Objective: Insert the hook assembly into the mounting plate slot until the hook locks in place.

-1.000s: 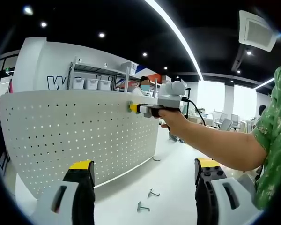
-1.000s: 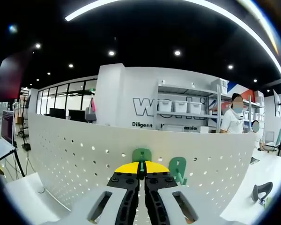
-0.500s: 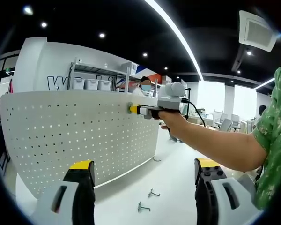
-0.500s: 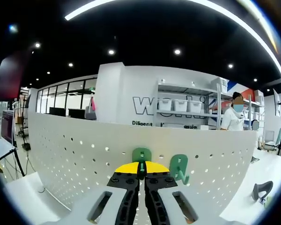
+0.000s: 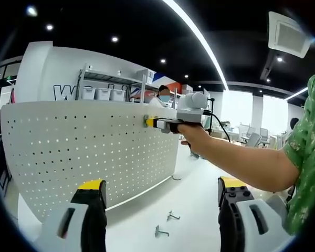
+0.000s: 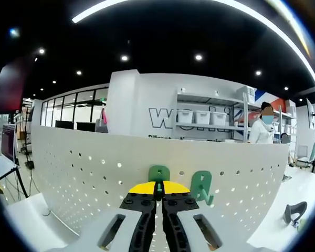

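Pressing a green hook [image 6: 158, 173] against the pegboard [image 6: 84, 173] near its top edge, my right gripper [image 6: 158, 195] has its jaws clenched on the hook's stem. A second green hook [image 6: 201, 186] hangs on the board just beside it. My left gripper [image 5: 160, 191] is released, jaws wide apart, low over the table [image 5: 189, 210], where two small metal hooks [image 5: 165, 223] lie.

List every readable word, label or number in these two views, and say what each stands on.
"W", then cut-off letters: on the white back wall, behind the shelf.
"wo", then partly hidden letters: same wall, behind the shelf.
Small line under it, beginning "Diligent": the rest is too blurred to read.
No text on the pegboard or green hooks.
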Demonstrator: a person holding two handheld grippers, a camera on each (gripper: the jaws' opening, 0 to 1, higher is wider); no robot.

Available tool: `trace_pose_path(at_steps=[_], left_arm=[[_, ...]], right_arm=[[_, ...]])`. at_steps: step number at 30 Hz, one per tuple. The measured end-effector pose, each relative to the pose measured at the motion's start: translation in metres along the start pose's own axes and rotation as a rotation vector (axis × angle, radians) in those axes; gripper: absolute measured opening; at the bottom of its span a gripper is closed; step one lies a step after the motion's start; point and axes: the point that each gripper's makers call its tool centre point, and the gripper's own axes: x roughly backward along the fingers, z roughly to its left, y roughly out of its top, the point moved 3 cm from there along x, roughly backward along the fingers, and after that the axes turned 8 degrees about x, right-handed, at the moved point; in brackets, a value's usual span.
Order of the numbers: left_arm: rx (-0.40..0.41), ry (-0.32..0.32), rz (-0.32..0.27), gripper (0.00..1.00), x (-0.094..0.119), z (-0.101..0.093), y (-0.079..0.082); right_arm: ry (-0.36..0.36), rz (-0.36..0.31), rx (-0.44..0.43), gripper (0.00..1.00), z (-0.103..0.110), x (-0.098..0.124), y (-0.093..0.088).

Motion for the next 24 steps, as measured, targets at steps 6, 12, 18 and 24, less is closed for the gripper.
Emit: trace_pose_path(at_steps=[6, 12, 18, 24], left_arm=[[-0.001, 0.000, -0.001, 0.90, 0.0002, 0.0005, 0.0005], [0.000, 0.000, 0.001, 0.90, 0.0003, 0.0011, -0.0001], [-0.004, -0.003, 0.005, 0.89, -0.0005, 0.0004, -0.0004], [-0.005, -0.005, 0.008, 0.89, -0.0016, -0.0005, -0.0010]], right_arm=[[-0.003, -0.005, -0.009, 0.01, -0.0007, -0.0006, 0.0002], [0.006, 0.000, -0.042, 0.02, -0.0021, -0.0007, 0.0004], [0.012, 0.004, -0.068, 0.03, -0.0033, 0.0002, 0.0023], [0.008, -0.006, -0.061, 0.05, -0.0049, 0.0014, 0.0058]])
